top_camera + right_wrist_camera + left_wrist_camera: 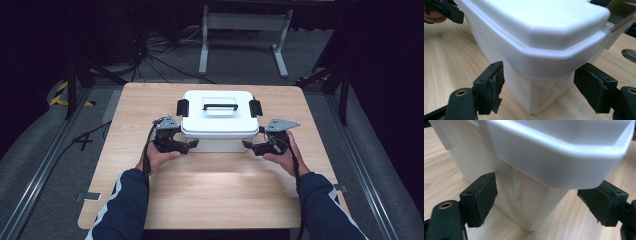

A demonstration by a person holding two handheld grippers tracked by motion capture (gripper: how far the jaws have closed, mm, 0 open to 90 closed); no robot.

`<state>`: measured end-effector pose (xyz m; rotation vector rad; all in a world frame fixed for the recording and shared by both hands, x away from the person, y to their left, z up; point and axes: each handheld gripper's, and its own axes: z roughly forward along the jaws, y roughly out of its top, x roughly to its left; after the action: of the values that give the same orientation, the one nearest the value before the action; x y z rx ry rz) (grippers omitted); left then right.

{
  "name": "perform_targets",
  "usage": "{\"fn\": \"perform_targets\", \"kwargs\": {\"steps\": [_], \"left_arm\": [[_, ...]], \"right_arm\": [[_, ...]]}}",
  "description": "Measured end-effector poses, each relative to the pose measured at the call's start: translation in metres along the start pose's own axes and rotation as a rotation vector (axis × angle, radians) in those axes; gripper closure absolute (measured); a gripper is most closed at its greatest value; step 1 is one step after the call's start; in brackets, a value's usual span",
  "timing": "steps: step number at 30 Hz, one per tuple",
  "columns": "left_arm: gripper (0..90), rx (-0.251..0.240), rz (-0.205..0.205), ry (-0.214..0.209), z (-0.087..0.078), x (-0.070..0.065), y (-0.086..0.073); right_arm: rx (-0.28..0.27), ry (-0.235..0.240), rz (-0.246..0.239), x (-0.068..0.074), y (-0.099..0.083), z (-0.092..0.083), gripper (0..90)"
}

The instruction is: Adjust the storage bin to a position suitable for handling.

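High view looks down; claw views closely share the box (220,120)

A lidded box (220,120) stood at the counter's (210,195) far middle; the left gripper (192,145) and right gripper (248,145) flanked its near corners.

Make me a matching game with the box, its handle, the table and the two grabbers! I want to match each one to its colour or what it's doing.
Things:
1. box
2. carry handle
3. table
4. left gripper and right gripper

Matches:
A. light wood
B. open, at the box's front corners
C. white, lid on
D. black, on top of the lid

Pairs: 1-C, 2-D, 3-A, 4-B
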<state>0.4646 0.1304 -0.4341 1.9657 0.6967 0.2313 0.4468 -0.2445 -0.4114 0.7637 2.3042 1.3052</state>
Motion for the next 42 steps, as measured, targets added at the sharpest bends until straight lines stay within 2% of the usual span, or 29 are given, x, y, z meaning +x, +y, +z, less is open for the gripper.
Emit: {"fn": "perform_targets", "kwargs": {"steps": [2,7,8,9,10,12,13,15,16,19,22,23,24,26,28,29,31,35,36,38,40,41,42], "left_arm": [[21.2,0.013,0.008,-0.006,-0.002,-0.002,0.000],[22.4,0.008,0.012,-0.012,-0.004,-0.005,-0.002],[23.5,0.011,0.027,-0.009,-0.005,-0.006,-0.003],[25.4,0.015,0.023,-0.009,-0.006,-0.007,-0.004],[26.8,0.011,0.042,-0.004,-0.007,-0.007,-0.004],[28.4,0.013,0.036,0.004,-0.009,-0.008,-0.005],[28.5,0.020,0.053,0.012,-0.011,-0.008,-0.005],[28.9,0.023,0.028,0.010,-0.012,-0.012,-0.006],[28.9,0.026,0.053,0.021,-0.012,-0.012,-0.006],[29.9,0.029,0.040,0.015,-0.014,-0.016,-0.008],[31.3,0.033,0.046,0.024,-0.017,-0.019,-0.010],[32.0,0.027,0.066,0.033,-0.017,-0.019,-0.010],[32.0,0.024,0.050,0.028,-0.017,-0.021,-0.011],[32.1,0.031,0.058,0.038,-0.018,-0.024,-0.011],[32.2,0.029,0.070,0.052,-0.017,-0.027,-0.012],[32.3,0.043,0.095,0.069,-0.017,-0.030,-0.011],[32.3,0.052,0.089,0.070,-0.017,-0.031,-0.011],[33.2,0.048,0.107,0.073,-0.018,-0.029,-0.011],[34.4,0.046,0.094,0.069,-0.018,-0.030,-0.011],[36.0,0.049,0.098,0.071,-0.021,-0.030,-0.011],[31.0,0.053,0.096,0.075,-0.030,-0.030,-0.012],[29.5,0.057,0.099,0.085,-0.037,-0.030,-0.014],[27.5,0.057,0.099,0.085,-0.037,-0.030,-0.014]], "right_arm": [[0.000,0.006,0.003,0.000,-0.001,-0.002,25.7],[0.009,-0.002,-0.009,0.001,-0.001,-0.003,25.6],[0.009,-0.001,-0.009,0.001,-0.001,-0.004,25.7],[0.012,0.002,-0.011,0.002,-0.001,-0.005,25.7],[0.013,0.005,-0.016,0.002,-0.002,-0.006,25.8],[0.014,0.010,-0.017,0.005,-0.002,-0.007,26.1],[0.013,0.012,-0.019,0.006,-0.002,-0.008,26.1],[0.019,0.004,-0.031,0.011,-0.002,-0.008,26.0],[0.019,0.004,-0.031,0.011,-0.002,-0.008,26.0],[0.016,0.008,-0.019,0.013,-0.003,-0.010,26.0],[0.019,-0.002,-0.030,0.017,-0.004,-0.012,26.3],[0.021,-0.010,-0.033,0.019,-0.004,-0.013,29.5],[0.022,-0.026,-0.037,0.020,-0.005,-0.013,29.9],[0.021,-0.028,-0.037,0.022,-0.005,-0.014,30.0],[0.024,-0.040,-0.042,0.024,-0.006,-0.015,30.4],[0.028,-0.055,-0.051,0.026,-0.006,-0.015,30.4],[0.034,-0.063,-0.057,0.027,-0.006,-0.016,30.3],[0.046,-0.086,-0.088,0.028,-0.005,-0.015,30.9],[0.051,-0.092,-0.094,0.028,-0.005,-0.016,31.9],[0.046,-0.082,-0.095,0.027,-0.003,-0.021,35.7],[0.043,-0.070,-0.082,0.025,-0.002,-0.028,33.6],[0.053,-0.075,-0.089,0.025,0.000,-0.033,33.4],[0.059,-0.068,-0.098,0.024,0.001,-0.039,33.4]]}}
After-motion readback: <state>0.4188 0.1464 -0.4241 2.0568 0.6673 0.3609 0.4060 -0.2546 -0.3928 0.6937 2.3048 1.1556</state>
